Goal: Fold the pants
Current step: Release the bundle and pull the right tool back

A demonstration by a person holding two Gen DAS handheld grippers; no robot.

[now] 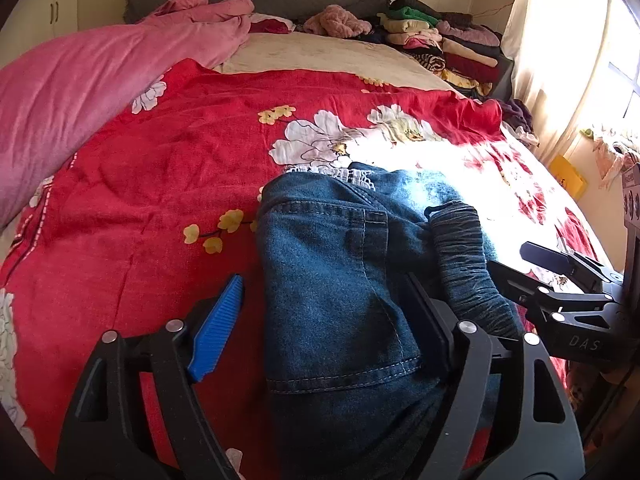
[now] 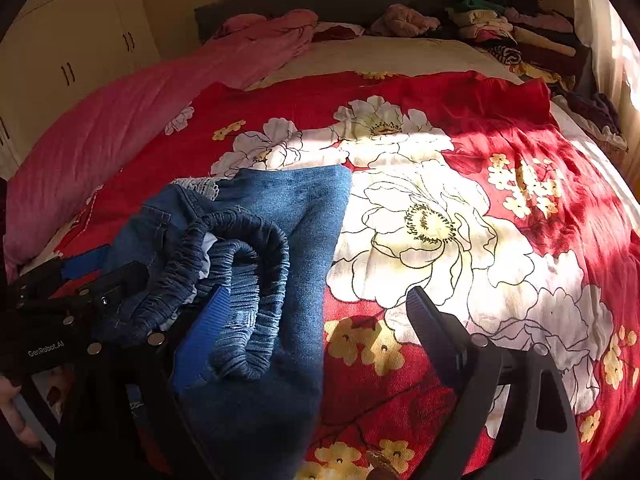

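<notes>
A bed [image 1: 120, 208] fills both views, covered by a red floral sheet [image 2: 500, 168]. A pink duvet [image 1: 80, 88] lies bunched at upper left, and a pile of folded clothes [image 1: 452, 40] sits at upper right by the headboard. The folded jeans [image 1: 344, 280] lie on the sheet at lower centre of the left view and lower left of the right view, elastic waistband [image 2: 248, 272] on top. The left hand-held gripper [image 1: 320, 320] has its jaws apart, straddling the jeans without pressing them. The right hand-held gripper [image 2: 320, 320] is also spread wide, its blue pad [image 2: 200, 336] against the waistband, nothing clamped.
</notes>
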